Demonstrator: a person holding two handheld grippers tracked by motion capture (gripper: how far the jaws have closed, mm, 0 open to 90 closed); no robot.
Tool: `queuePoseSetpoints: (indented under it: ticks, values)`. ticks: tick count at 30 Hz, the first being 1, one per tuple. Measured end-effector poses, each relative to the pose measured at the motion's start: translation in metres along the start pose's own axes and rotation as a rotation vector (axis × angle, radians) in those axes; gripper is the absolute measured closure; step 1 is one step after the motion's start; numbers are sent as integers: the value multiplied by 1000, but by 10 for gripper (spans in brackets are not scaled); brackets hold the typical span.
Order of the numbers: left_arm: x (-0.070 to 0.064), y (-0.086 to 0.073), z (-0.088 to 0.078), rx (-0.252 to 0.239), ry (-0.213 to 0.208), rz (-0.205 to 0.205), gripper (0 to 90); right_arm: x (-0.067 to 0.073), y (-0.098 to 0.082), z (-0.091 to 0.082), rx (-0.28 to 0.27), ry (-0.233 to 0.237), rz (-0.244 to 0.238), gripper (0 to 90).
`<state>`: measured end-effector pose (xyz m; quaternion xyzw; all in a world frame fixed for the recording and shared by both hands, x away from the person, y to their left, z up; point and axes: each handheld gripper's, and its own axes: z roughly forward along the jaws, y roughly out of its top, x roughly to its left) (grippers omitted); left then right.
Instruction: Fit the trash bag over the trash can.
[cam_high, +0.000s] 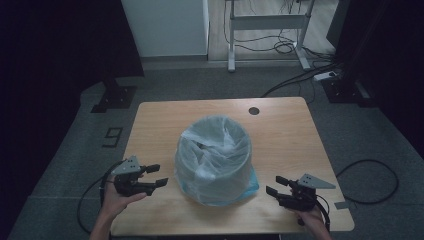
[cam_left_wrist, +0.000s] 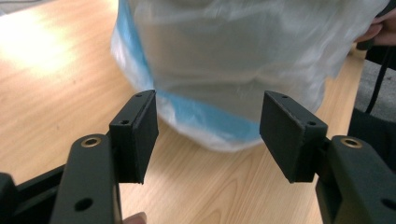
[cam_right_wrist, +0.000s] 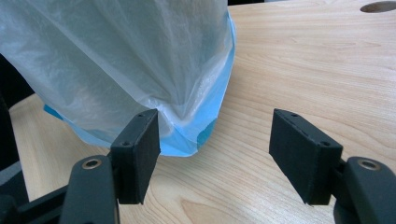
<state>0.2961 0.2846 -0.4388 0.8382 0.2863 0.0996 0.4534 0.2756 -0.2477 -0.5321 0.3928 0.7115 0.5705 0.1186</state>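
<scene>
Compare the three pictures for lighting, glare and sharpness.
High view: dim, dark surroundings, the bag brightest. Left gripper view: glare on the table at upper left, bag soft and blurred. Right gripper view: evenly lit, wood grain and bag folds sharp.

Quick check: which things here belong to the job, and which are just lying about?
In the job:
bin draped in a plastic bag
left gripper, open
right gripper, open

Lying about:
desk frame
floor cables

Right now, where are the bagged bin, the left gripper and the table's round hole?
bagged bin (cam_high: 214, 160), high view, plastic-covered side wall.
left gripper (cam_high: 156, 176), high view, between its open fingertips.
round hole (cam_high: 254, 110), high view, its dark centre.
</scene>
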Motion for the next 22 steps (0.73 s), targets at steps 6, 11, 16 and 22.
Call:
queuePoseSetpoints:
  ticks: [6,11,16,22]
  values:
    - [1,-17,2,0,23,-23,361,0,-1,1,10,-7,-9,328]
    - [2,-28,6,-2,20,-45,361,-1,-1,0,8,-17,-6,328]
    - [2,-28,7,-1,26,-50,361,-1,0,-1,5,-19,-7,328]
    - [1,-27,9,-11,26,-54,361,-3,1,-1,3,-20,-7,328]
